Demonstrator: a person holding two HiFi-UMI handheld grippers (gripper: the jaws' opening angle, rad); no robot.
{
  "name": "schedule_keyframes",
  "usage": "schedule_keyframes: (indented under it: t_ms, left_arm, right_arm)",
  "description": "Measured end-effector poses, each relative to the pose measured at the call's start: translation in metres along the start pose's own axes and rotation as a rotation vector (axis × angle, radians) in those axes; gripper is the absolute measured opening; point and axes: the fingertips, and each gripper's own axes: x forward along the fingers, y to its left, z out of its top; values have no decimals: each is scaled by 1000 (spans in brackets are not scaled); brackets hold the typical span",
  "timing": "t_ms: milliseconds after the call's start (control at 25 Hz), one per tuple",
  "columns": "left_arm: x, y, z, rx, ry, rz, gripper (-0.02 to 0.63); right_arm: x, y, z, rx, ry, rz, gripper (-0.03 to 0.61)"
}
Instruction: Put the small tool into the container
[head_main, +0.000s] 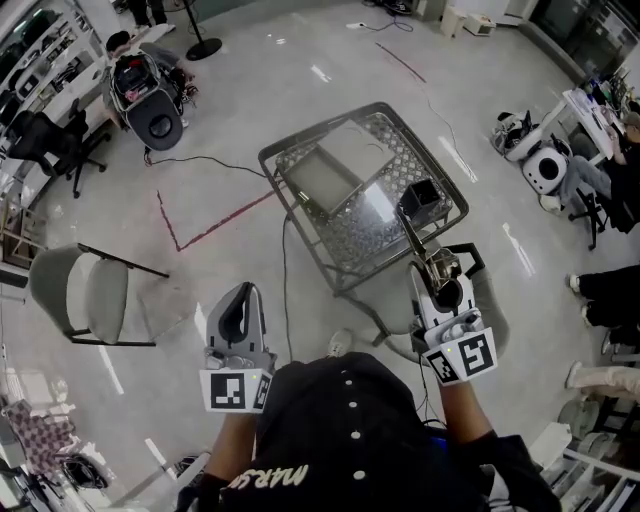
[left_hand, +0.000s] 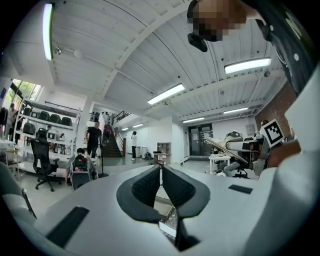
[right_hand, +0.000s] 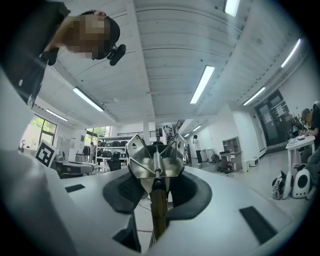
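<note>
While the left gripper (left_hand: 161, 172) has its jaws together on nothing, the right gripper (right_hand: 157, 192) clamps the tool (right_hand: 154, 162) by its handle, head forward, probably so it can drop into the container (head_main: 424, 195) on the table (head_main: 320, 128) ahead.

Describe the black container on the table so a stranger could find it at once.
Find the mesh-topped metal table in the middle of the pale floor. Near its right corner in the head view sits the black container, a small open box. It is the only dark thing there; the neighbouring grey tray is broad, flat and pale.
</note>
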Motion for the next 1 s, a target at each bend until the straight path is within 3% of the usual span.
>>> schedule_keyframes:
  t_ms: [520, 1000]
  left_arm:
    - [34, 14, -20, -23, 48, 21, 38]
    - [136, 49, -5, -23, 18, -39, 38]
  right_arm:
    - [38, -24, -20, 18, 31, 24, 135]
    - [131, -59, -24, -40, 55, 30, 135]
